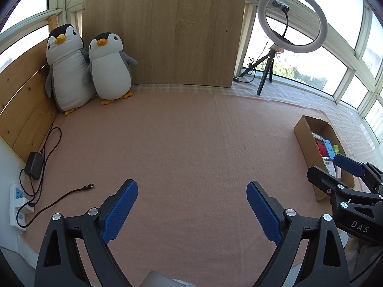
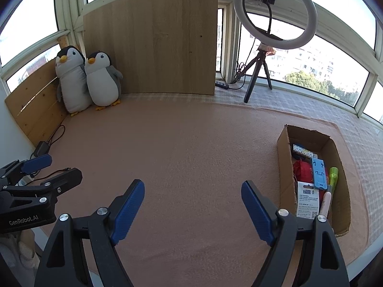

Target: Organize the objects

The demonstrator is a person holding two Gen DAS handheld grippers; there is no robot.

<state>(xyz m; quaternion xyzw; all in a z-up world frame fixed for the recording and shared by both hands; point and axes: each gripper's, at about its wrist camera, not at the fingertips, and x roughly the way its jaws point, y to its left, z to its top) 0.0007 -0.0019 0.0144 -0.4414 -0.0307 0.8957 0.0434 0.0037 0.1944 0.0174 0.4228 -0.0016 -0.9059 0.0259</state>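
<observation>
Left gripper [image 1: 191,205]: blue-padded fingers [image 1: 119,210] spread wide apart, nothing between them. Held low over the pink cloth [image 1: 179,143], pointing fwd toward the wooden board [image 1: 165,31] at the back. In the right wrist view it enters from the lower-left edge, level w/ the other unit, jaws likewise parted.

Right gripper [image 2: 192,208]: fingers [image 2: 126,210] wide apart, empty. Same attitude, low over the cloth, aimed fwd. In the left wrist view it sits at the right edge, just in front of the cardboard box [image 1: 308,143].

Task items: box stands on the cloth, right side, just beside the right gripper's right finger; not touching as far as can be told. Contents inside box: light-blue plastic piece [image 2: 318,172], red item [image 2: 302,169], green item [image 2: 333,175], white labelled packet [image 2: 307,199], pink-white pen-like item [image 2: 325,203], patterned item [image 2: 302,153] at far end. Centre of cloth bare.

Other: two penguin plush toys [image 1: 91,69] upright in back-left corner, touching each other. Ring light [image 1: 292,21] on tripod, back right, by the windows. Black adapter [image 1: 34,165] and loose cable [image 1: 69,193] at left edge; white power strip [image 1: 18,205] near it.
</observation>
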